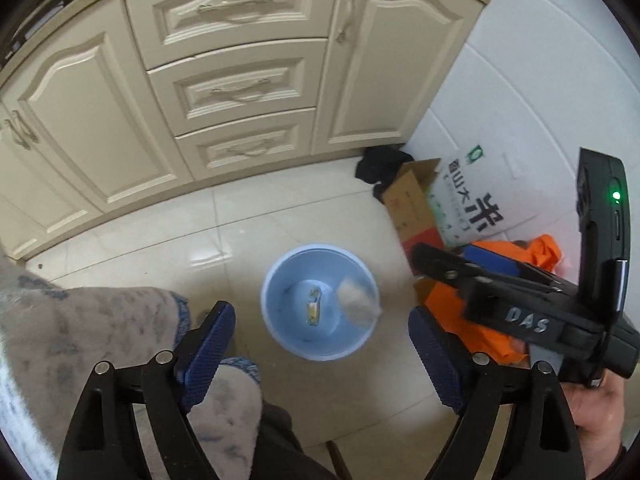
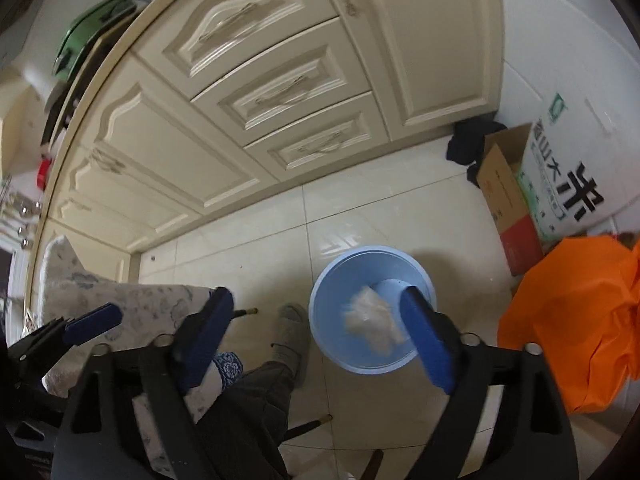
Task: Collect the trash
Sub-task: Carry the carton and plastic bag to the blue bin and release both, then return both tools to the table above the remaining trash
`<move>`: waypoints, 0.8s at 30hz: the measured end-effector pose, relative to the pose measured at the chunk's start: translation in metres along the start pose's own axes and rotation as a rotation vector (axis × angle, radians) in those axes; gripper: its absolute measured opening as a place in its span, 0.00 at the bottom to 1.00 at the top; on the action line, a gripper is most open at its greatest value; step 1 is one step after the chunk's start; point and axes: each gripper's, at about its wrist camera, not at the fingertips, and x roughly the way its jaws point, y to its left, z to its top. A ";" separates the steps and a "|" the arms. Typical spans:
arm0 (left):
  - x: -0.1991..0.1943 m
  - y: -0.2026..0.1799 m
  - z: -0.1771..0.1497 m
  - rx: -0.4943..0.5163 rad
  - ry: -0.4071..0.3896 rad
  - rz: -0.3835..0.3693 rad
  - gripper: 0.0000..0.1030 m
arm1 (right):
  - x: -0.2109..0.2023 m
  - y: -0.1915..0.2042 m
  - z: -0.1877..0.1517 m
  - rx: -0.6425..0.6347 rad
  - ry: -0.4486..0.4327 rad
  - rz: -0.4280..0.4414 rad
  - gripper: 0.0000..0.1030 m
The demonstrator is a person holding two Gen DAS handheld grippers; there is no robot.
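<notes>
- Right gripper (image 2: 320, 340): jaws stand wide apart and hold nothing; it hangs above the blue waste bin (image 2: 320, 300), which stands on the tiled floor (image 2: 260, 248).
- Crumpled tissue (image 2: 372, 320): a pale, blurred wad, seen over the bin's mouth in the right wrist view and against the inner right wall in the left wrist view (image 1: 356, 300). Whether it is falling or already resting cannot be told.
- A small yellow wrapper (image 1: 313, 307) lies on the bin's bottom.
- Left gripper (image 1: 320, 356): jaws wide, empty, above the bin's near side beside a cushioned chair seat (image 1: 80, 328).
- Judgement: the step in hand is the drop into the bin, and it looks nearly complete. To do it well, keep the right jaws spread and centred over the opening until the wad settles below the rim.
- Risk: the wad sits close to the right wall; a light tissue could catch on the rim, or on the blue pad (image 2: 424, 344) nearest it.
- An orange bag (image 2: 572, 320) and a cardboard box (image 2: 504, 200) stand near the bin, apart from it.
</notes>
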 end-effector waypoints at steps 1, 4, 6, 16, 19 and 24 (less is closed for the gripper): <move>-0.008 0.001 -0.005 -0.002 -0.008 0.008 0.82 | -0.003 -0.001 -0.001 0.006 -0.005 0.001 0.87; -0.030 0.006 -0.009 -0.013 -0.063 0.033 0.86 | -0.015 0.001 -0.005 0.022 -0.035 -0.007 1.00; -0.054 0.008 -0.021 -0.014 -0.106 0.043 0.89 | -0.024 0.006 -0.008 0.024 -0.048 -0.018 1.00; -0.194 0.019 -0.127 -0.078 -0.354 0.098 0.99 | -0.098 0.080 -0.029 -0.080 -0.169 0.034 1.00; -0.236 0.023 -0.169 -0.106 -0.425 0.122 0.99 | -0.118 0.116 -0.036 -0.134 -0.198 0.071 1.00; -0.303 0.036 -0.236 -0.169 -0.524 0.179 0.99 | -0.147 0.184 -0.052 -0.244 -0.244 0.138 1.00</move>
